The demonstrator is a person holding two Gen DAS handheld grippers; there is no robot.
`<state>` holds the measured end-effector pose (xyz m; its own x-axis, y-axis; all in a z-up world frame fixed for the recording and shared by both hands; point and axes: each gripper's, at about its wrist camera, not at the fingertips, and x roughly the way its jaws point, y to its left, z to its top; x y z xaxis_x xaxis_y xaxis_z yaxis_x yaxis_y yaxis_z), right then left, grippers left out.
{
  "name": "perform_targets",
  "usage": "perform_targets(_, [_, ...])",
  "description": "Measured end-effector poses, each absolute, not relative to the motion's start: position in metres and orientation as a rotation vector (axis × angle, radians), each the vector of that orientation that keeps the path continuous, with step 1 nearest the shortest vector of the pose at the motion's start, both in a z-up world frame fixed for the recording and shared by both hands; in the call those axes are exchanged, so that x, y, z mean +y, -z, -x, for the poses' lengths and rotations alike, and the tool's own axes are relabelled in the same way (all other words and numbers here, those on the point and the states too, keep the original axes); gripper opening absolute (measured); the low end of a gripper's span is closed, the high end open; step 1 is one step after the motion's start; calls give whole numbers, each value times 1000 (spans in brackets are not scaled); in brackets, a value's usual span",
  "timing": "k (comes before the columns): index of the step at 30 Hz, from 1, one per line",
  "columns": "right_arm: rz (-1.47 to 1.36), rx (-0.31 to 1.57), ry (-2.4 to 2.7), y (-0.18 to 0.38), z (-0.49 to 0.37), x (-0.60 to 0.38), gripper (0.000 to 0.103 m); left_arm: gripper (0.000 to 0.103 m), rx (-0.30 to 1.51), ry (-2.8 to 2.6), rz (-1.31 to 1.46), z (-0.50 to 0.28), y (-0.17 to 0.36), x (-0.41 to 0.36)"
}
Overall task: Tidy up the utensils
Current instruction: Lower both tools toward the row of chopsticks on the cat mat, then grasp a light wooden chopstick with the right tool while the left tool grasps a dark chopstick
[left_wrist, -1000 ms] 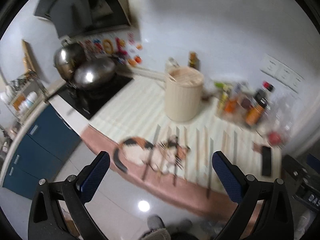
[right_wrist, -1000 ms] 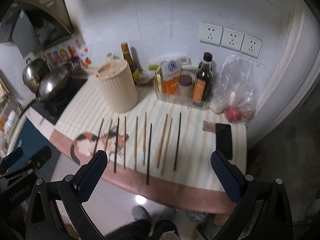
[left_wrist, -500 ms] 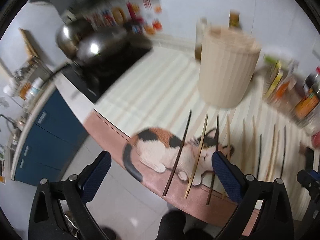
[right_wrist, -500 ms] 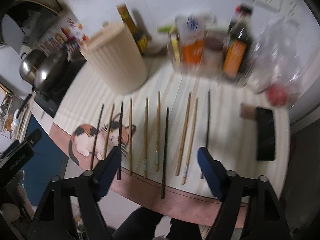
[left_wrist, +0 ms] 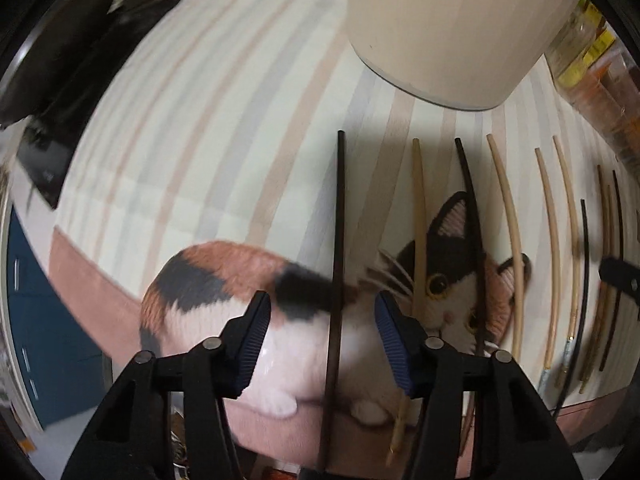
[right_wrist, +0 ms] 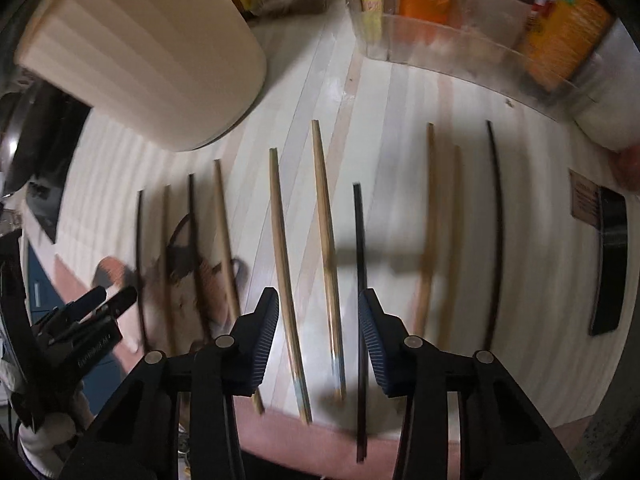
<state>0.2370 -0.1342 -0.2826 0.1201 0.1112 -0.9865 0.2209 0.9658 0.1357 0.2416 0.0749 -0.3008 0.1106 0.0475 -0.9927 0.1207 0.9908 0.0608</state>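
Note:
Several chopsticks, dark and bamboo, lie side by side on a striped mat with a cat picture. My left gripper is open and low over the mat, its jaws on either side of the leftmost dark chopstick. My right gripper is open, its jaws around two bamboo chopsticks, with a black chopstick just right of them. A cream ribbed container stands behind the row and also shows in the right wrist view.
A clear tray of sauce bottles and cartons stands at the back right. A black phone lies at the mat's right edge. A black stove is at the left. The mat's pink front edge overhangs the blue cabinets.
Both grippers have dropped from high above the counter down close to the chopsticks, and both have narrowed from wide open to partly open around single sticks.

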Motion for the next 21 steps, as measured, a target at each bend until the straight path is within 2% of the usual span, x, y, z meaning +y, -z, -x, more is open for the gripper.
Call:
perform_targets(1, [-270, 1462, 91, 289, -244, -132, 38, 42, 1464, 61, -142, -243, 303, 74])
perform_targets(2, [-273, 1468, 97, 291, -249, -132, 36, 34, 1473, 72, -145, -244, 306, 74])
perform_targets(5, [-266, 1487, 118, 300, -260, -128, 33, 22, 1462, 100, -115, -246, 304, 75])
perform_targets(6, [-258, 1496, 127, 304, -262, -125, 32, 13, 1464, 109, -97, -246, 303, 76])
perform_targets(9, [-222, 1527, 158, 315, -268, -119, 27, 5, 1473, 93, -72, -250, 298, 82])
perform_targets(13, [-173, 1543, 186, 321, -269, -110, 10, 3, 1499, 53, 17, -257, 289, 98])
perform_targets(21, [-258, 1602, 62, 313, -271, -108, 7, 3, 1546, 33, 229, -247, 276, 134])
